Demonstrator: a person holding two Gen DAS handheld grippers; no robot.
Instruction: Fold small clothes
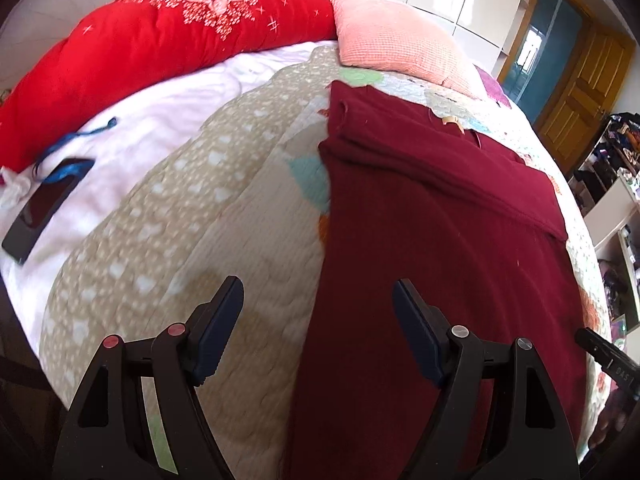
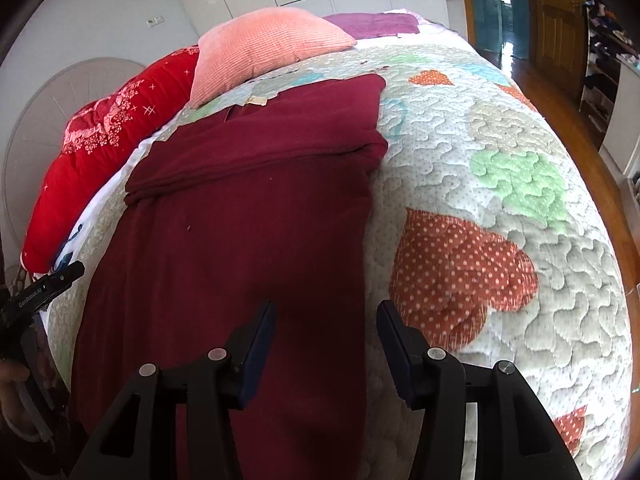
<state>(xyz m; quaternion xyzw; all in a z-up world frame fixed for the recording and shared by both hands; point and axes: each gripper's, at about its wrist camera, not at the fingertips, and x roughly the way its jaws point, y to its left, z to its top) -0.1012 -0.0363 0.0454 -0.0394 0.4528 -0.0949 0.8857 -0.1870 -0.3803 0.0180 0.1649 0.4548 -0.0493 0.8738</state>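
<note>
Both grippers, left (image 1: 318, 298) and right (image 2: 326, 322), straddle the garment's (image 1: 432, 240) side edges, fingers apart.

Left gripper (image 1: 318, 300): jaws spread wide, nothing between pads, hovering low, angled fwd. Right gripper (image 2: 326, 320): jaws also apart, nothing gripped, same fwd tilt. Both side by side, near each other, each visible at edge of other's view.
</note>
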